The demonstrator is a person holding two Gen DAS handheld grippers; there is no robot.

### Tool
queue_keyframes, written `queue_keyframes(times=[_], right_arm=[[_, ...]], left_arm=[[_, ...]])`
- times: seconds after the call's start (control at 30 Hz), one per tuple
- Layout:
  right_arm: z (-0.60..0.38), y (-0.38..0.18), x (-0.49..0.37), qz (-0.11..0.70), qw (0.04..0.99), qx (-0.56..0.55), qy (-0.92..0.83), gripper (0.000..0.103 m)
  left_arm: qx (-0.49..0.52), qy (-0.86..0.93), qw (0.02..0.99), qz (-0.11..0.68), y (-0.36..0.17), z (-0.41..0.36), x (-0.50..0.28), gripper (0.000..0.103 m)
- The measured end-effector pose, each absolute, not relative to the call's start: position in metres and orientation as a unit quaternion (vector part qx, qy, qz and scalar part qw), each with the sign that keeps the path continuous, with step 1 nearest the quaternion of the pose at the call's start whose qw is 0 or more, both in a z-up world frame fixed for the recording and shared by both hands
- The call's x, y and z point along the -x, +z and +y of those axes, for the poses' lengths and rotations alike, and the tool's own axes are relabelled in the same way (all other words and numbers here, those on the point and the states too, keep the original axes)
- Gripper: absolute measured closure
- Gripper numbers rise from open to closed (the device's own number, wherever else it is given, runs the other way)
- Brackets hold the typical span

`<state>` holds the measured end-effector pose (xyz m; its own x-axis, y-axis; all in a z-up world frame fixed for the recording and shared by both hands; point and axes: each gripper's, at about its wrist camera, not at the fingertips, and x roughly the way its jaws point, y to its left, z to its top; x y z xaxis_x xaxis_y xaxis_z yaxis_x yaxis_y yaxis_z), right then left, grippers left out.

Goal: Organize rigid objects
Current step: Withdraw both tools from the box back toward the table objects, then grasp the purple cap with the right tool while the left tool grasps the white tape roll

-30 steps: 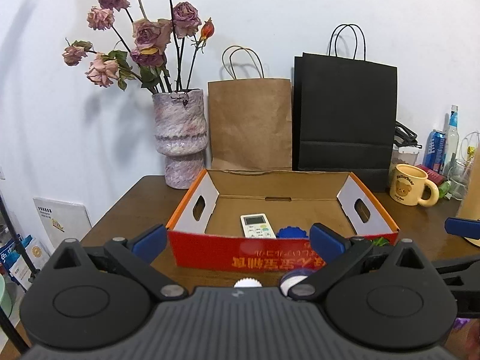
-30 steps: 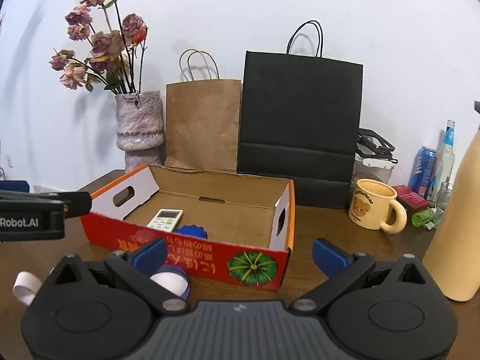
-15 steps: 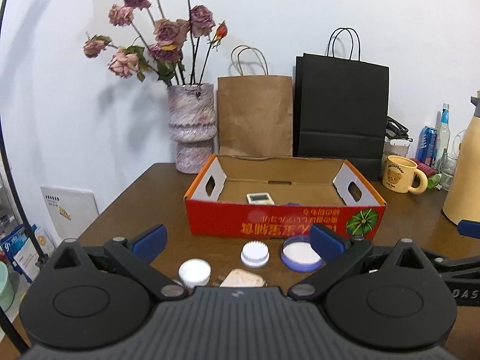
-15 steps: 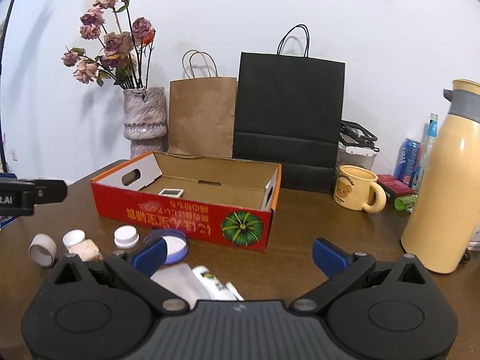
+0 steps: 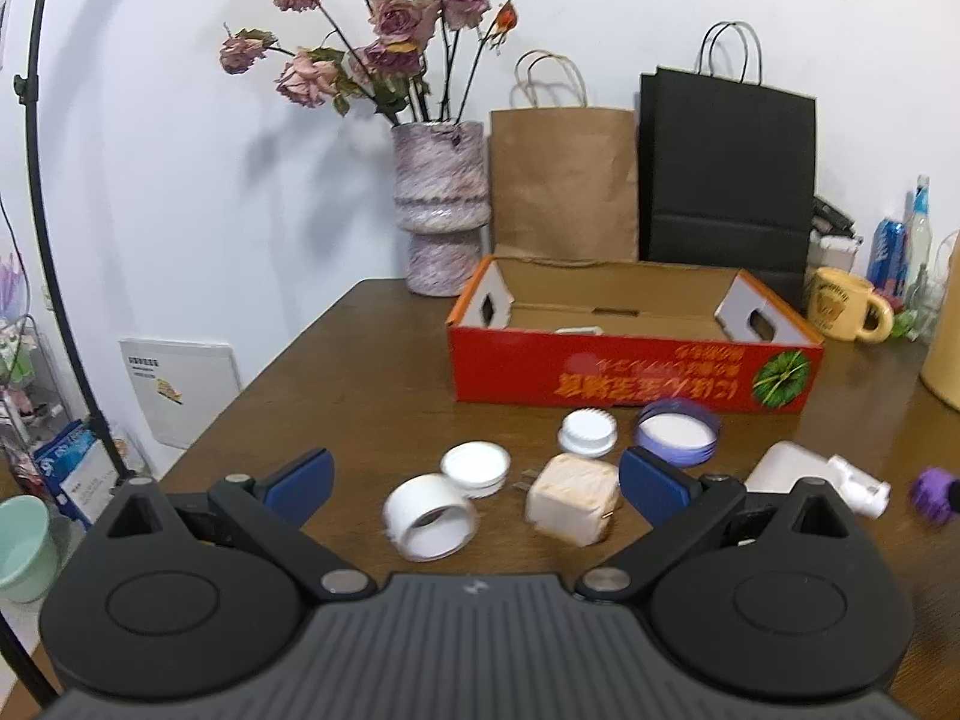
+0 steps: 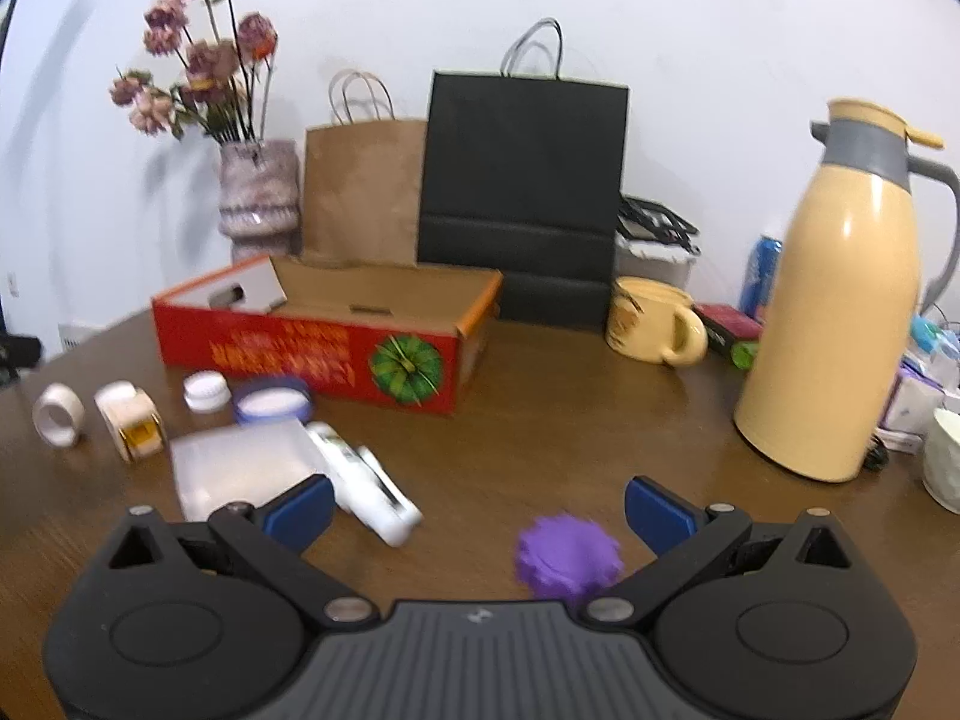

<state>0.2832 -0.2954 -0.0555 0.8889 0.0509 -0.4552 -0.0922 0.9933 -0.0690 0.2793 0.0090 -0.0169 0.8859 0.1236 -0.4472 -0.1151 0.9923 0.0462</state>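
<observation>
A red cardboard box (image 5: 630, 369) (image 6: 312, 351) stands open on the brown table, a white remote just showing inside. In front of it lie a tape roll (image 5: 429, 516) (image 6: 57, 417), a white lid (image 5: 475, 467), a ribbed white cap (image 5: 588, 432) (image 6: 206, 390), a purple-rimmed lid (image 5: 678, 433) (image 6: 273, 402), a beige block (image 5: 573, 498) (image 6: 133, 429), a white flat case (image 6: 246, 468) and a white tube (image 6: 372, 489). My left gripper (image 5: 474, 483) is open above the tape and block. My right gripper (image 6: 477, 507) is open, with a purple ribbed cap (image 6: 567, 558) (image 5: 933, 492) lying between its fingers.
At the back stand a vase of dried roses (image 5: 441, 204), a brown paper bag (image 5: 564, 180) and a black paper bag (image 5: 726, 174). A yellow mug (image 6: 657, 330), a tall cream thermos (image 6: 840, 324), cans and a white cup (image 6: 945, 459) crowd the right side.
Both grippers have pulled back and away from the box. The small items on the table in front of it have come into view. The jaws have stayed open.
</observation>
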Motion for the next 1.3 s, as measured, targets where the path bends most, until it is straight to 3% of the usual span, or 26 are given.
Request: queue_keyframes(times=[0.33, 0.53, 0.63, 0.7, 1.3], right_arm=[[-0.333, -0.082, -0.296, 0.280, 0.958, 0.051, 0.031, 0.000], [-0.340, -0.094, -0.322, 0.308, 0.949, 0.056, 0.038, 0.010], [-0.341, -0.098, -0.332, 0.318, 0.946, 0.051, 0.045, 0.027], [-0.344, -0.098, -0.336, 0.316, 0.946, 0.039, 0.052, 0.051], [-0.326, -0.089, -0.325, 0.259, 0.964, 0.036, 0.046, 0.051]], left_arm=[[0.005, 0.082, 0.962, 0.259, -0.041, 0.037, -0.282, 0.000], [0.002, 0.089, 0.960, 0.264, -0.045, 0.039, -0.289, 0.000], [-0.001, 0.090, 0.960, 0.266, -0.046, 0.038, -0.294, 0.000], [-0.003, 0.090, 0.959, 0.268, -0.047, 0.038, -0.297, 0.000], [-0.011, 0.126, 0.952, 0.278, -0.062, 0.035, -0.337, 0.000]])
